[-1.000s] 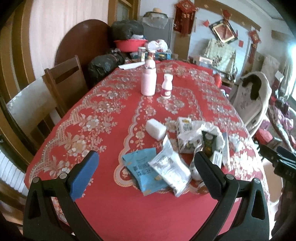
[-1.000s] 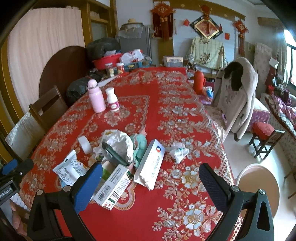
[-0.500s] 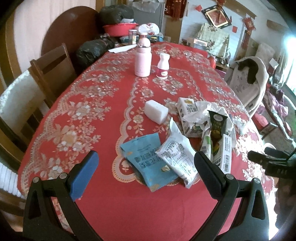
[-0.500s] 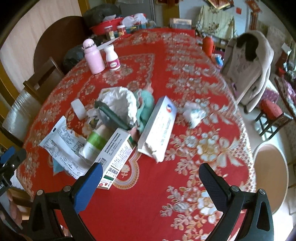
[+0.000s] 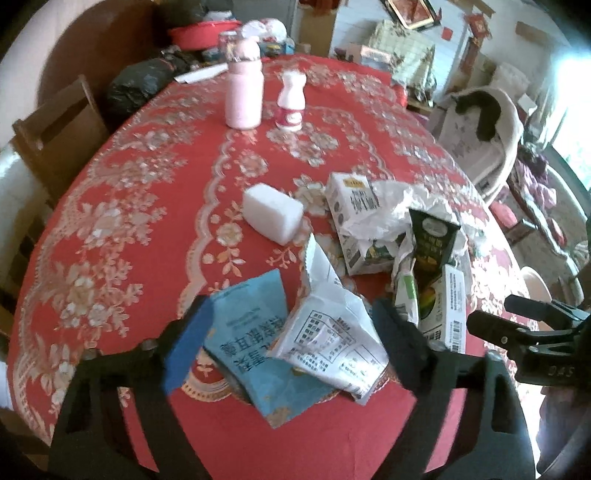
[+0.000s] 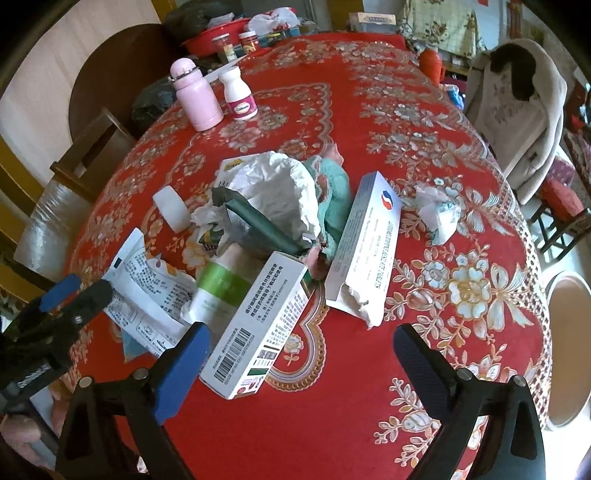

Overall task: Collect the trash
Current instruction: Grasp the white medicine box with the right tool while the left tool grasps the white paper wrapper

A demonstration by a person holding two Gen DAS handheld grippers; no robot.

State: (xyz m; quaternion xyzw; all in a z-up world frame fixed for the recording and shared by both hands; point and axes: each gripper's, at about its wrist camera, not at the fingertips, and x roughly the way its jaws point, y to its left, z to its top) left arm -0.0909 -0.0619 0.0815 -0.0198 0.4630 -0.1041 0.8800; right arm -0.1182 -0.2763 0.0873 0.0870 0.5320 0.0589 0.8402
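A heap of trash lies on the red tablecloth (image 5: 155, 206). In the left wrist view my open left gripper (image 5: 291, 339) straddles a blue packet (image 5: 251, 347) and a white printed pouch (image 5: 332, 332). Behind them are a white block (image 5: 273, 212), a milk carton (image 5: 352, 203), crumpled white paper (image 5: 399, 206) and a dark green carton (image 5: 432, 243). In the right wrist view my open right gripper (image 6: 299, 354) hovers over a white barcode box (image 6: 258, 328), beside a long white box (image 6: 365, 247), a green-banded bottle (image 6: 218, 288) and a crumpled wrapper (image 6: 439, 214).
A pink flask (image 5: 243, 85) and a white pill bottle (image 5: 291, 103) stand further back. Wooden chairs (image 5: 55, 129) line the left edge. A coat-draped chair (image 6: 517, 107) and a round stool (image 6: 569, 339) stand on the right. A red basin (image 6: 214, 33) with clutter sits at the far end.
Both grippers have moved forward and down towards the trash heap, which looks larger now. The left fingers have come closer together around the blue packet and white pouch. Nothing is held.
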